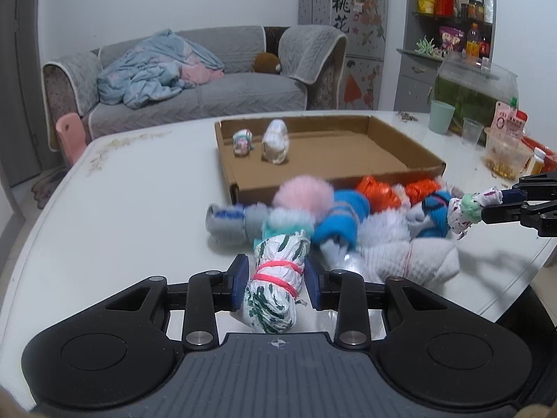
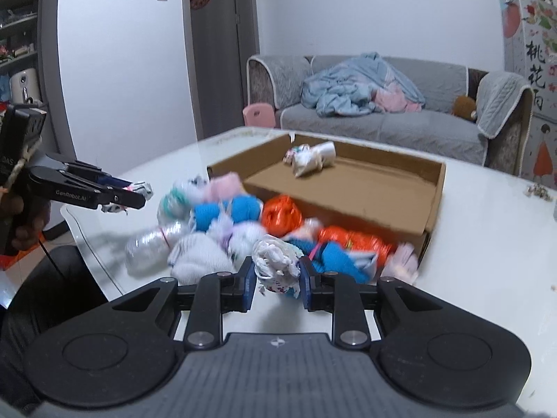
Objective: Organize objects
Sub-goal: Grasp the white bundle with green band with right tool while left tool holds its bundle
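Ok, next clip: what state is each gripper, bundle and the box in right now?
Left gripper: shut on the green-patterned bundle, lifted.
Right gripper: shut on the white speckled bundle.
Cardboard box: open-topped, two rolled bundles inside, near its far corner.
Pile of bundles: loose on the table, in front of the box.

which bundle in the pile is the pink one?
The fluffy pink bundle, at the pile's far edge against the cardboard box; neighbours are blue, orange, white or grey.
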